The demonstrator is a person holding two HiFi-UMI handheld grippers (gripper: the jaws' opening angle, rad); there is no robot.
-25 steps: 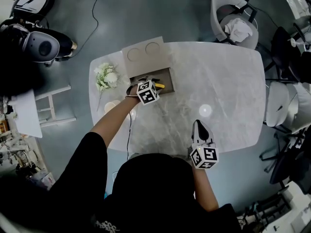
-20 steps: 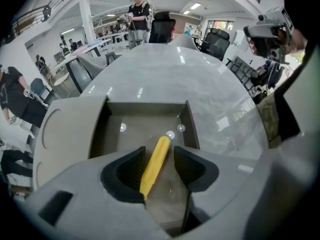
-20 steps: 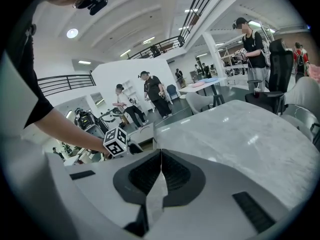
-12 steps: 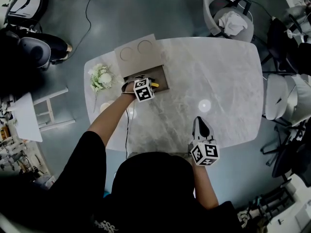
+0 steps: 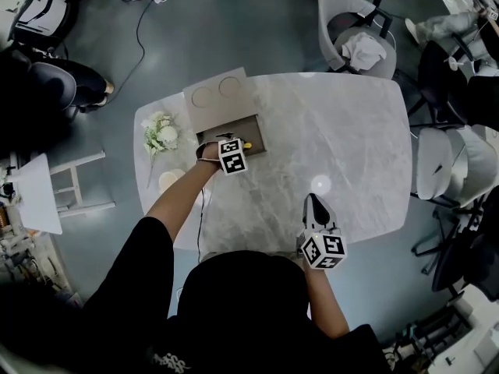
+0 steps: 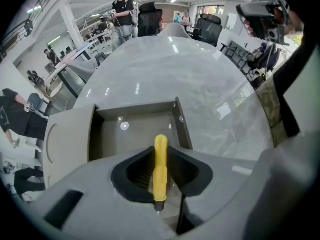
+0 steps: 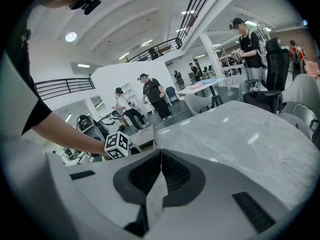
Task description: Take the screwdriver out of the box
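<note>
Seen from overhead, a person stands at a pale grey marbled worktop (image 5: 335, 131) with a hand-held gripper in each hand.

The left hand-held gripper (image 5: 234, 141) points steeply down into a shallow open box (image 5: 262, 133) near the worktop's far left corner. The box's flat lid (image 5: 218, 96), marked with two circles, lies folded back beyond it.

In the left gripper view, the jaws of the left hand-held gripper (image 6: 160, 171) are closing on the screwdriver (image 6: 160, 164). Its yellow handle stands between the two dark ribbed pads, which meet it on either side. The dark collar and metal tip point back towards the camera, and the handle's rounded end reaches out over the box floor (image 6: 135, 131). From overhead, a bit of yellow from the screwdriver (image 5: 247, 145) shows inside the box, just beside the marker cube.

The right hand-held gripper (image 5: 313, 201) rests near the worktop's front edge, well apart from the box. In its own view, the right hand-held gripper (image 7: 160, 156) has its jaws pressed together with nothing between them.

A small bunch of white flowers (image 5: 162, 128) lies left of the box. A grey chair (image 5: 351, 22) stands beyond the worktop.
</note>
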